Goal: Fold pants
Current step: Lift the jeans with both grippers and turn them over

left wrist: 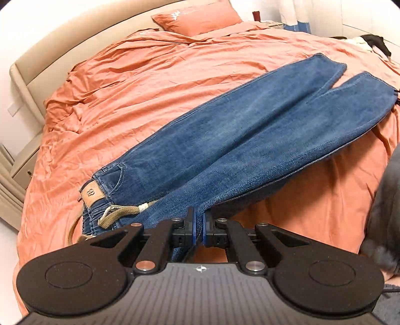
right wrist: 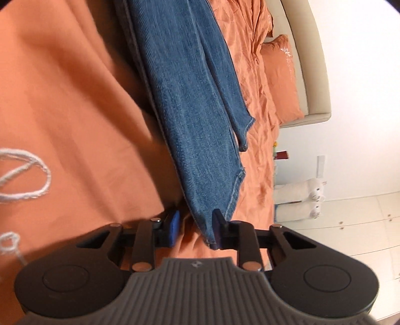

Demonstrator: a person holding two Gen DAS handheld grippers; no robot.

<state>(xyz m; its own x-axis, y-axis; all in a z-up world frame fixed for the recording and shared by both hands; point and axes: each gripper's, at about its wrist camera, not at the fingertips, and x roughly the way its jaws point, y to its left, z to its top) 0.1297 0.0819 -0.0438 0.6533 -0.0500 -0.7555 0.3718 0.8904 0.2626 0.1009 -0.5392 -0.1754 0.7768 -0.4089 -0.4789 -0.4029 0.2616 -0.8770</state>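
Blue jeans (left wrist: pixel 237 130) lie on an orange bed sheet (left wrist: pixel 125 87), waistband with a tan leather patch (left wrist: pixel 91 192) and a beige drawstring (left wrist: pixel 120 215) at the near left, legs running to the far right. My left gripper (left wrist: pixel 199 231) is shut on the jeans' near edge by the waist and holds it slightly lifted. In the right wrist view the jeans' legs (right wrist: pixel 190 100) run away from me. My right gripper (right wrist: pixel 195 228) is open, with the hem corner of one leg (right wrist: pixel 212 240) between its blue pads, against the right pad (right wrist: pixel 217 225).
An orange pillow (left wrist: pixel 197 17) and a beige headboard (left wrist: pixel 50 50) lie at the far side. A white cord (right wrist: pixel 25 175) lies on the sheet at left in the right wrist view. White drawers (right wrist: pixel 350 220) and a soft toy (right wrist: pixel 316 192) stand beyond the bed.
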